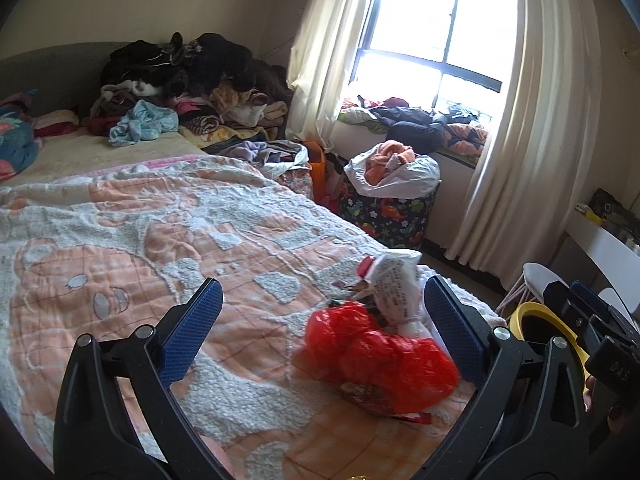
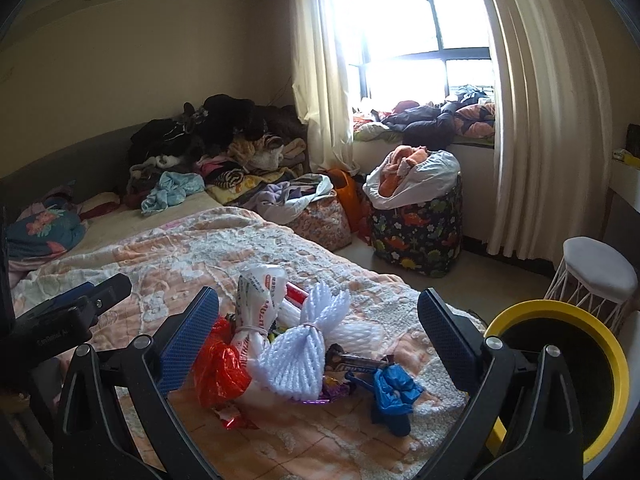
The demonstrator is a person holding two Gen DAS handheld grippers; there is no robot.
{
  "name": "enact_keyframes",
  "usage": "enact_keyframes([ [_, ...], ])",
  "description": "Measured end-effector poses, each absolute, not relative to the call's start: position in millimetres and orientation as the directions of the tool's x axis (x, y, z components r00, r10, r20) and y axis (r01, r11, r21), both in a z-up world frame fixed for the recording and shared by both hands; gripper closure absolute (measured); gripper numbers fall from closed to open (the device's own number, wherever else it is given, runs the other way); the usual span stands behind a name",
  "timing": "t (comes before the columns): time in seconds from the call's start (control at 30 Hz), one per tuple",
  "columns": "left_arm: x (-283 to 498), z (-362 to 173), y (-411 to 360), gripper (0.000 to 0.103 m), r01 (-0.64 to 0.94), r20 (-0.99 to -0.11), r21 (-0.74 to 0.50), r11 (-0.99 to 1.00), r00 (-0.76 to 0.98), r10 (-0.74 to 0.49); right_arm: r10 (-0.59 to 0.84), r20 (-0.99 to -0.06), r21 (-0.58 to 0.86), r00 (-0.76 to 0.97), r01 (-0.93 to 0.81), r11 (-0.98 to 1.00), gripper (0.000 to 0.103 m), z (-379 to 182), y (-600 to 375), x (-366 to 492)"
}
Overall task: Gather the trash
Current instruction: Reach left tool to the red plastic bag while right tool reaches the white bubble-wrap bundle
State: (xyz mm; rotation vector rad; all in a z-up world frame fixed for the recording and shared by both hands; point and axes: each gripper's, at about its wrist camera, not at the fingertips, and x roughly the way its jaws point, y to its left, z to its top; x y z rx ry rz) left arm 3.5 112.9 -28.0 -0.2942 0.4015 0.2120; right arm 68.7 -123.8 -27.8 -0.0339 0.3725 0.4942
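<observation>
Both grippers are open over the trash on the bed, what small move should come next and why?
Probably lower the right gripper onto the white foam netting and close. It lies loose on the blanket between the open jaws, and the yellow-rimmed bin waits just right of it.

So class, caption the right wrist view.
Open hand-held gripper above trash pile on bed, beside yellow-rimmed bin.

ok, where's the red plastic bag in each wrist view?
Left wrist: red plastic bag sits low and right of centre on the blanket, between the open tool's fingers, nearer the right one.
Right wrist: red plastic bag sits low and left of centre, by the left finger.
Shared landmark: dinosaur-print bin under the window.
</observation>
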Motion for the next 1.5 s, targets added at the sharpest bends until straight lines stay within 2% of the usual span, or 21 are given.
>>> enact_keyframes([
  [0.23,10.9,-39.9,138.0,0.010,-0.272,-0.444,-0.282,0.920,0.887,0.127,0.464,-0.425,0.052,0.777,-0.491,0.870,0.006,-29.3,-103.1,98.6],
  [0.53,44.1,-60.7,133.7,0.010,-0.162,-0.508,-0.349,0.923,0.860,-0.042,0.441,-0.561,0.094,0.701,-0.475,0.875,0.006,-47.2,-96.6,155.2],
  [0.7,67.3,-75.1,127.8,0.010,-0.142,-0.566,-0.387,0.911,0.817,-0.113,0.464,-0.625,0.171,0.628,-0.470,0.866,0.006,-62.4,-95.3,187.3],
  [1.1,101.0,-112.0,142.7,0.010,-0.230,-0.674,-0.492,0.840,0.712,-0.200,0.440,-0.754,0.236,0.488,-0.424,0.874,0.008,-95.3,-71.0,236.9],
  [1.13,102.0,-114.1,142.6,0.010,-0.233,-0.678,-0.498,0.835,0.706,-0.207,0.436,-0.760,0.234,0.481,-0.424,0.875,0.010,-96.8,-68.5,238.2],
  [1.23,103.2,-116.5,141.2,0.010,-0.233,-0.687,-0.499,0.835,0.694,-0.217,0.449,-0.773,0.260,0.448,-0.422,0.869,0.028,-102.2,-64.7,240.7],
  [1.37,104.4,-117.9,138.2,0.013,-0.222,-0.687,-0.512,0.830,0.686,-0.240,0.473,-0.768,0.285,0.433,-0.430,0.857,0.061,-103.0,-63.3,237.5],
  [1.5,105.2,-118.5,136.2,0.024,-0.215,-0.683,-0.525,0.824,0.684,-0.256,0.485,-0.748,0.289,0.452,-0.435,0.853,0.070,-97.0,-66.4,229.3],
])
